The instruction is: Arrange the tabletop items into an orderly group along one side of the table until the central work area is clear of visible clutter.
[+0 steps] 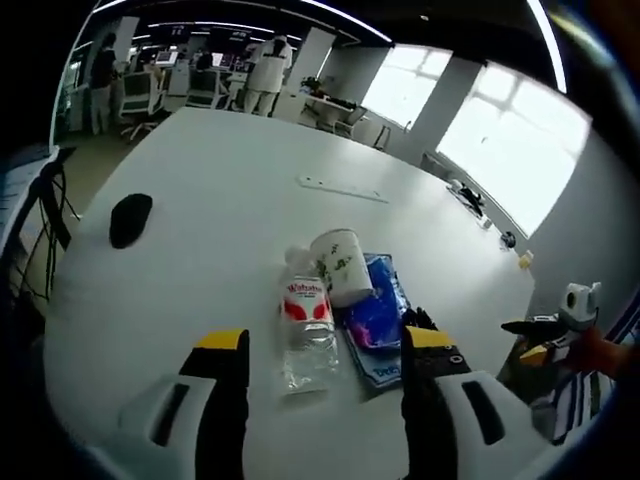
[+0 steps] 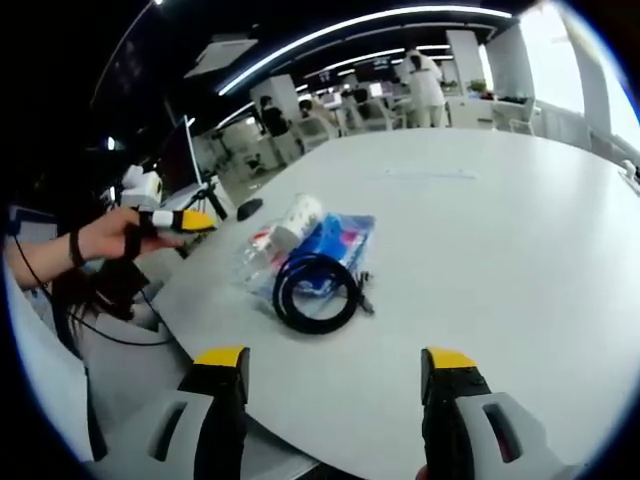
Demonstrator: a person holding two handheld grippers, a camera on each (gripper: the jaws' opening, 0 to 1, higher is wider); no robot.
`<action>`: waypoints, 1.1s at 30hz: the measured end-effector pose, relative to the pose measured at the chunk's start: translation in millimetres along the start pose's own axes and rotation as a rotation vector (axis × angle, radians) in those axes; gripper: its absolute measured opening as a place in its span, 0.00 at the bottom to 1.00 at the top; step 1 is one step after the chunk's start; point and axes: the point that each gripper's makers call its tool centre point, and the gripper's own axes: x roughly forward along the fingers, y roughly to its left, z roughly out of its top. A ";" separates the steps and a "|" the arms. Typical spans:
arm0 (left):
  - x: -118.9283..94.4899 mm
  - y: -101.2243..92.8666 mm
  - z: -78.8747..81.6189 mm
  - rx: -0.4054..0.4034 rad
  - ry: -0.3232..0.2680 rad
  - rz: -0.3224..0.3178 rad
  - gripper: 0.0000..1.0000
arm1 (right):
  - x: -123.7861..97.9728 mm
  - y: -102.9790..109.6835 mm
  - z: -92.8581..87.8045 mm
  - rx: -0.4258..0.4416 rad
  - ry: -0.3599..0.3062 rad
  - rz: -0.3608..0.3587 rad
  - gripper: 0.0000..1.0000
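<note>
Both hand-held grippers, left (image 1: pixel 325 375) and right (image 2: pixel 335 385), gape wide; the blue packet (image 1: pixel 378 315) lies half-hidden under the cup (image 1: pixel 340 264).

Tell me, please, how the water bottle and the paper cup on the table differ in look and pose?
The water bottle is clear plastic with a red and white label; the paper cup is opaque white with a small green print. The water bottle is longer and slimmer; the paper cup is shorter and wider. The bottle rests on the bare table, while the cup sits partly over the blue packet. Both lie on their sides, close together.
</note>
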 end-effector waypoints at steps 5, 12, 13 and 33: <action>11.7 4.0 0.0 -0.022 0.029 0.023 0.61 | 1.0 0.5 1.8 0.005 -0.002 0.001 0.71; 26.3 10.3 -2.1 -0.065 0.075 0.060 0.57 | 1.6 0.2 1.7 0.010 -0.001 0.000 0.71; 27.9 10.7 -2.5 -0.067 0.081 0.063 0.57 | 1.5 0.0 1.2 0.010 -0.001 -0.001 0.71; 59.4 15.6 -20.7 -0.125 0.200 0.111 0.54 | -0.1 -2.1 -11.6 0.028 0.006 -0.007 0.71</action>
